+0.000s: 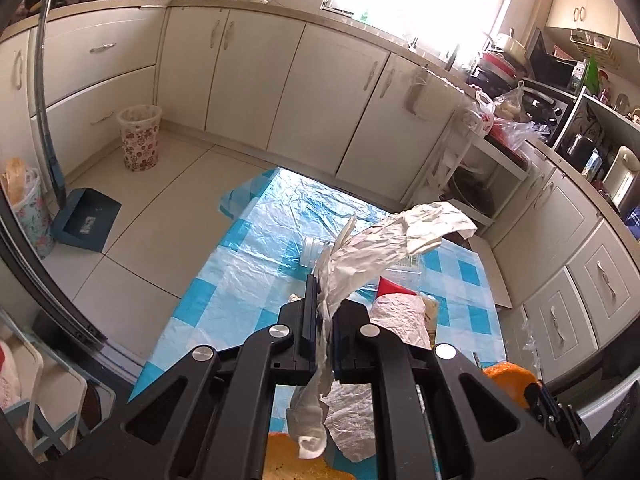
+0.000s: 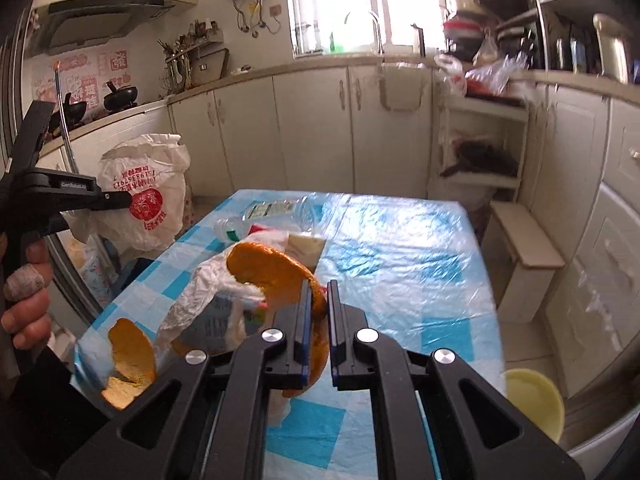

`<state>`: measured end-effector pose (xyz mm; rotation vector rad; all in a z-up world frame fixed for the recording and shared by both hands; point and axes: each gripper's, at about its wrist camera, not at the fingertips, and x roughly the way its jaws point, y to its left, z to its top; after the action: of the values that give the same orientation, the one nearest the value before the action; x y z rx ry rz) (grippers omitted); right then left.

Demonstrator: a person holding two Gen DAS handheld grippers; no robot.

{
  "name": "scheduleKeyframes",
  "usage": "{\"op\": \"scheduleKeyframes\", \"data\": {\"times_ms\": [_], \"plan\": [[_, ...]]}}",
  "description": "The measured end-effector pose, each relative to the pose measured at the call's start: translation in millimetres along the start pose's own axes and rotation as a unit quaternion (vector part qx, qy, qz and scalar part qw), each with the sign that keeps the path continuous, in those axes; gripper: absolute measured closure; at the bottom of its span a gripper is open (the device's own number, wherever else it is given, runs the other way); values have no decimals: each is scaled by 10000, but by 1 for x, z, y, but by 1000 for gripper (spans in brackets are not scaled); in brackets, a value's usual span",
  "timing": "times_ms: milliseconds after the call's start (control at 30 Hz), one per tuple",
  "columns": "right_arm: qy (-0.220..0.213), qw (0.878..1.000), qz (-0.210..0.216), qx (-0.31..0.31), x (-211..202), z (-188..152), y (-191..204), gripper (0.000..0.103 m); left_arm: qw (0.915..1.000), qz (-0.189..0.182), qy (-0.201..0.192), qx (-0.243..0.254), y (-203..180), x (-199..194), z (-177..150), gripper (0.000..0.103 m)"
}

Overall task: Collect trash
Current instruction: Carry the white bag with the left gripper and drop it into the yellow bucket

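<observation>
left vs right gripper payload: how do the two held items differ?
The left gripper is shut on a crumpled white plastic bag; the right gripper is shut on an orange peel. The bag is thin, wrinkled film trailing out both ends of the jaws; the peel is a thick curved piece that keeps its shape. The bag is white, the peel bright orange. Both hang above the blue checked tablecloth.

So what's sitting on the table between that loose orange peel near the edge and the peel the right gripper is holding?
In the right wrist view, a crumpled clear plastic bag lies between the loose peel and the held peel.
</observation>
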<state>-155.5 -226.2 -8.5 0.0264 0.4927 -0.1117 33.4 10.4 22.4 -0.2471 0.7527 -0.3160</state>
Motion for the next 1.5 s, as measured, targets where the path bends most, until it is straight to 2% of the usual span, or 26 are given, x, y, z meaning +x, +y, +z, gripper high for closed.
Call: {"op": "scheduleKeyframes", "data": {"times_ms": [67, 133, 267, 367, 567, 867, 1033, 1167, 1200, 1267, 1300, 1333, 1400, 1500], "plan": [[152, 9997, -125, -112, 6, 1, 1, 95, 10000, -2, -52, 50, -2, -2, -1, 97], [337, 9990, -191, 200, 15, -3, -15, 97, 9999, -16, -54, 91, -5, -3, -3, 97], [159, 9993, -204, 272, 1, -1, -25, 97, 9998, -100, -52, 186, -12, -5, -6, 97], [260, 9968, -99, 751, -2, -4, -45, 97, 9992, -268, -110, 290, -23, -9, -9, 97], [237, 9888, -473, 1394, -28, -14, -95, 97, 9943, -816, -225, 649, -61, -27, -14, 97], [452, 9589, -1330, 2465, -56, -52, -188, 97, 9813, -1545, -52, 1149, -141, -46, -40, 97], [749, 9446, -1531, 2806, -48, -70, -213, 97, 9741, -1790, 193, 1365, -185, -42, -64, 97], [1215, 9332, -1567, 2997, -28, -85, -225, 96, 9676, -1952, 399, 1549, -218, -35, -86, 97], [1381, 9284, -1536, 3087, -22, -90, -230, 93, 9659, -1993, 468, 1588, -225, -32, -92, 97], [1533, 9184, -1521, 3316, -17, -98, -238, 81, 9626, -2063, 623, 1642, -239, -24, -102, 97], [1494, 9154, -1537, 3406, -19, -98, -243, 70, 9613, -2086, 691, 1663, -244, -20, -107, 97], [1399, 9141, -1543, 3479, -24, -95, -246, 67, 9596, -2102, 795, 1695, -252, -15, -113, 97], [1105, 9172, -1532, 3507, -38, -81, -253, 61, 9569, -2123, 960, 1731, -264, -5, -124, 97], [610, 9325, -1562, 3199, -60, -48, -264, 50, 9519, -2144, 1254, 1792, -281, 10, -143, 97]]}}
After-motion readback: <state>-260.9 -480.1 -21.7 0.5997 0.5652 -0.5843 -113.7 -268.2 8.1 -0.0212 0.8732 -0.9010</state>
